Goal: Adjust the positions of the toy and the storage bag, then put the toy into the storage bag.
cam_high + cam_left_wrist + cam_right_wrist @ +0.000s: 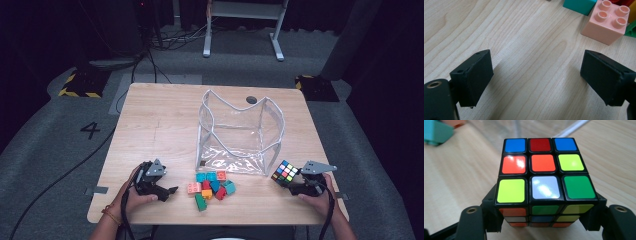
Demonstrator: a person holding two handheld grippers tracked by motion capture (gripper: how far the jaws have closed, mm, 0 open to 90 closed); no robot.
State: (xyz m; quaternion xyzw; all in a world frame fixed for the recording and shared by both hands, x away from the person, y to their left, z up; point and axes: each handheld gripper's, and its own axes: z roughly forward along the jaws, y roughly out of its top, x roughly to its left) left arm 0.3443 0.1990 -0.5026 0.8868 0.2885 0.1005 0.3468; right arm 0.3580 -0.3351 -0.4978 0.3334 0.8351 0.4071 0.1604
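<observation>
On a pale wooden worktop (pixel 165 125), a person seated at the near edge holds a two-jaw gripper in each hand. The right gripper (pixel 296 181), at the near right corner, has its jaws clamped on the two opposite sides of a Rubik's cube (pixel 544 180), gripping it low so the scrambled top face stays visible. In the high view the cube (pixel 285 173) sits just beside the near right corner of a clear plastic bag with white piping (pixel 240 132), which stands open-topped in the middle of the worktop; the cube appears to be held ready for carrying toward that opening. The left gripper (pixel 167 192) rests low at the near left, its jaws wide apart over bare wood with nothing between them, pointing toward a small heap of toy building bricks (pixel 212 187) in front of the bag. A pink four-stud brick (pixel 607 21) lies nearest to it, probably the next thing to be picked up.
</observation>
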